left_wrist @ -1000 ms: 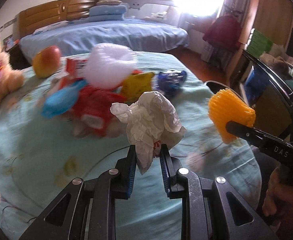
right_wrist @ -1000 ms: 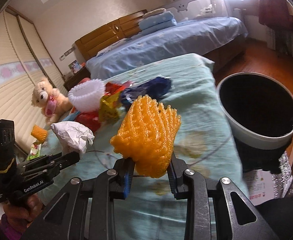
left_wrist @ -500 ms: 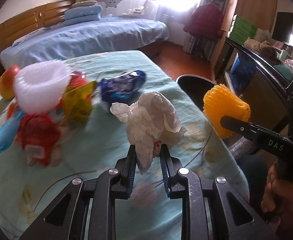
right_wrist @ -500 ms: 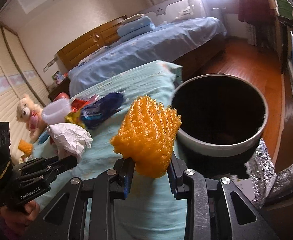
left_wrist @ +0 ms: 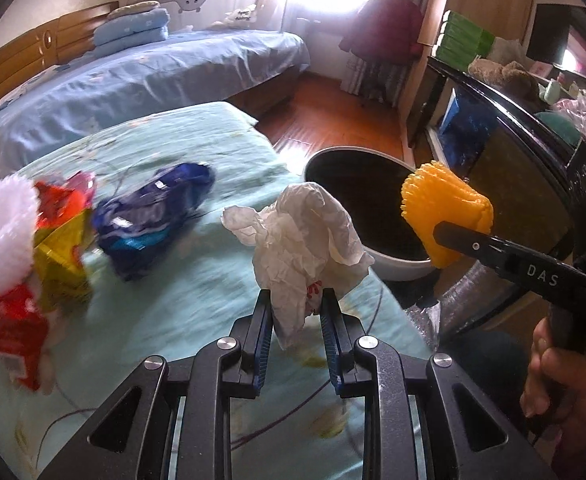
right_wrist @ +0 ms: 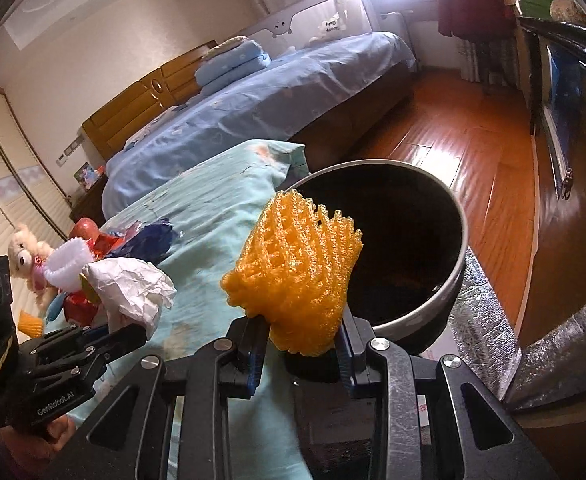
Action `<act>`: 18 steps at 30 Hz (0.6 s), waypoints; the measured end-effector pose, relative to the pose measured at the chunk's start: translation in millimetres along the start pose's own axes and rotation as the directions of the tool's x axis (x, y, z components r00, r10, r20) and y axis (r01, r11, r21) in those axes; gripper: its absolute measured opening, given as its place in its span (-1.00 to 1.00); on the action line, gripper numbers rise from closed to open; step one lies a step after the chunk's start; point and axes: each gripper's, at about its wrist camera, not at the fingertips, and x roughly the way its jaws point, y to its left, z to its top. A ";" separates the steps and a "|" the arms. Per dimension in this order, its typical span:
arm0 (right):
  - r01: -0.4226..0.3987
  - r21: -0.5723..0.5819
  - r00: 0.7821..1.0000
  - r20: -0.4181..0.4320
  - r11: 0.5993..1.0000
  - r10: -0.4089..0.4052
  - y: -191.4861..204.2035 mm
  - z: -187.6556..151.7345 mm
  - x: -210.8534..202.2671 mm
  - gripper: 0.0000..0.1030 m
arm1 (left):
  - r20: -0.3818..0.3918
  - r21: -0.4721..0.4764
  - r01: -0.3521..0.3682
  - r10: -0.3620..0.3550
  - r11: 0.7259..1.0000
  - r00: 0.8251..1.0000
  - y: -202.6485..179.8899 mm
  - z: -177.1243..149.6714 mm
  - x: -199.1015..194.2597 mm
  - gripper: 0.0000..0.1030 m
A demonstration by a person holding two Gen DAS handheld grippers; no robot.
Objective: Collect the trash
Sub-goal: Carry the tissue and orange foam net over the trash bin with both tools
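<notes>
We are at the carrying step, with both loads near the bin and nothing dropped yet. Our left gripper is clamped on a crumpled white paper wad, held above the teal bedspread just short of the bin's near rim. Our right gripper pinches an orange foam fruit net, whose far edge already overlaps the mouth of the round, dark-lined trash bin standing on the floor at the right of the bed. We judge that the next move calls for carrying each piece a little farther until it hangs wholly over the dark opening, then parting the fingers so it falls inside; the net looks closer to that point than the paper. More trash waits on the bedspread at left: a blue wrapper, a yellow wrapper, a red packet and a white foam net.
</notes>
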 end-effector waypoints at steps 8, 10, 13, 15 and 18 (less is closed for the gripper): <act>0.015 0.018 1.000 -0.021 1.000 -0.014 -21.0 14.0 11.6 -0.40 | -0.014 0.029 0.016 -0.015 0.999 1.000 -20.0 18.0 21.1 -0.55; 0.020 0.021 0.999 -0.028 1.000 -0.019 -25.9 17.1 14.6 -0.39 | -0.022 0.034 0.021 -0.021 0.999 1.000 -24.2 23.9 27.6 -0.55; 0.023 0.031 0.999 -0.033 0.999 -0.022 -33.5 22.8 18.8 -0.37 | -0.034 0.042 0.023 -0.021 0.999 0.999 -29.1 33.2 40.2 -0.55; 0.027 0.037 0.999 -0.036 0.999 -0.026 -38.7 26.8 21.3 -0.36 | -0.046 0.042 0.030 -0.028 0.999 0.999 -32.1 39.6 49.5 -0.55; 0.029 0.049 0.999 -0.041 0.998 -0.027 -45.7 32.3 25.4 -0.35 | -0.058 0.037 0.034 -0.032 0.999 0.998 -34.2 49.7 62.6 -0.54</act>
